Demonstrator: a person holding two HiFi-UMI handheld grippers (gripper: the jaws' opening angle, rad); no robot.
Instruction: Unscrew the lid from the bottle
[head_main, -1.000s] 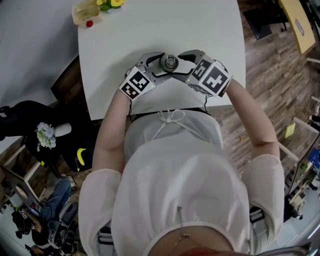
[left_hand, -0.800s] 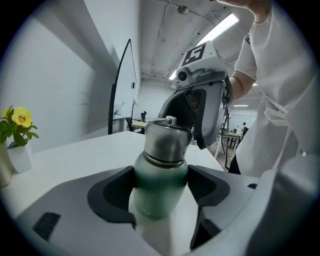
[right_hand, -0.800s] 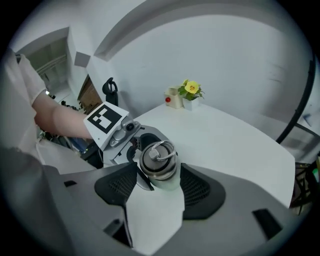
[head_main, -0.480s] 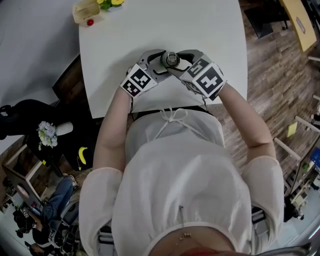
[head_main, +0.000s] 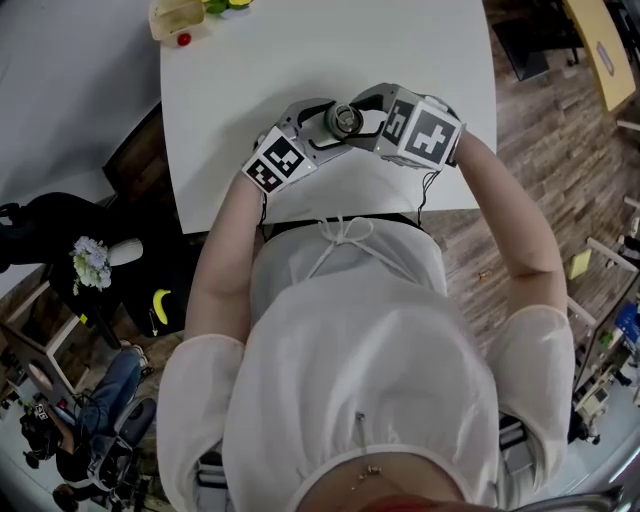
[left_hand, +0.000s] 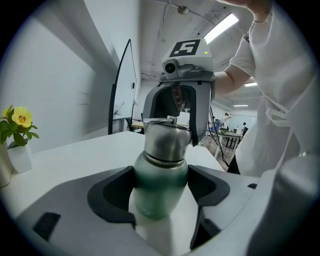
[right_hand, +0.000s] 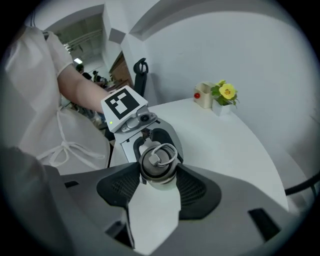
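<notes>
The bottle (left_hand: 159, 187) stands upright on the white table (head_main: 300, 60), toward the person's side. Its long axis is vertical and its lid (right_hand: 159, 162) points straight up at the head camera. From the left, the left gripper (left_hand: 160, 197) pinches the bottle's green body below the shoulder, both dark pads pressed to its sides. From the right, the right gripper (right_hand: 159, 174) has its jaws clamped on the lid, ribbed pads touching the lid's side on either hand.

The tabletop is smooth and matte, with a yellow flower (left_hand: 21, 118) in a small white vase (left_hand: 20, 157) at its far left corner. Pale walls stand behind, a wood-plank floor (head_main: 560, 140) runs along the right, and strip lights (left_hand: 220, 27) hang overhead.

The bottle's body is round, satin green metal. The lid is a brushed-steel cylinder topped with a wire ring (right_hand: 165, 151).
</notes>
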